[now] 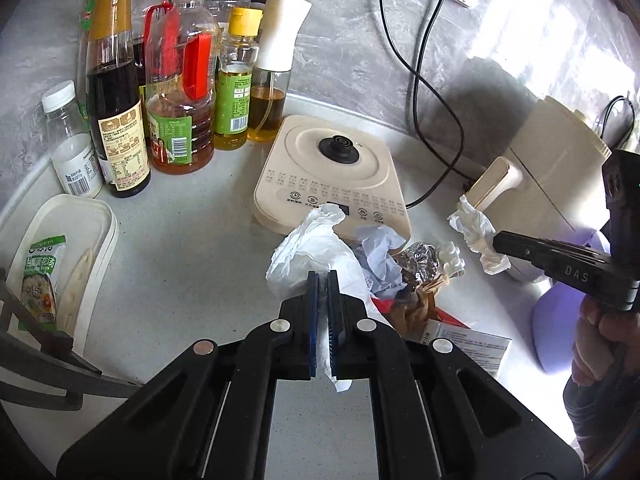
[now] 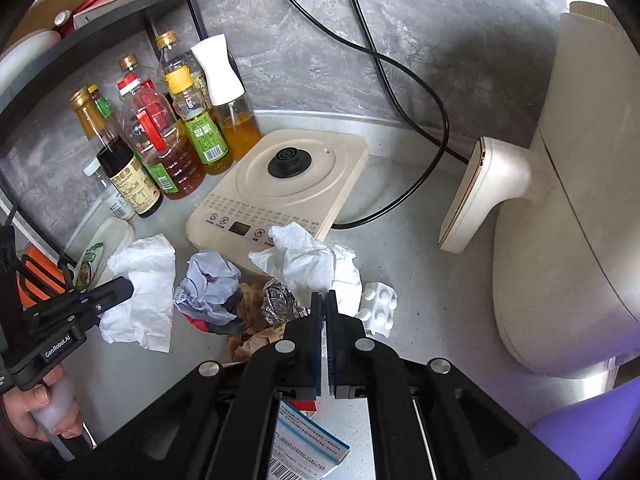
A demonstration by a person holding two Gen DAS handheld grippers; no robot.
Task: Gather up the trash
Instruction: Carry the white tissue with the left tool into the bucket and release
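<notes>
A pile of trash lies on the grey counter in front of a beige kettle base [image 1: 332, 172]: crumpled printed paper [image 2: 208, 288], foil [image 2: 280, 300], brown paper [image 2: 252, 336], a white blister pack [image 2: 378, 306] and a small box [image 2: 308, 444]. My left gripper [image 1: 323, 280] is shut on a white crumpled tissue [image 1: 312, 248], which also shows in the right wrist view [image 2: 144, 280]. My right gripper [image 2: 325, 300] is shut on another white tissue [image 2: 308, 260], which also shows in the left wrist view [image 1: 478, 236].
Several oil and sauce bottles [image 1: 176, 92] stand at the back left. A white lidded container [image 1: 60, 260] sits left. A beige air fryer [image 2: 560, 200] stands right, with a black cable [image 2: 400, 92] along the wall. A purple bin [image 2: 592, 432] is at lower right.
</notes>
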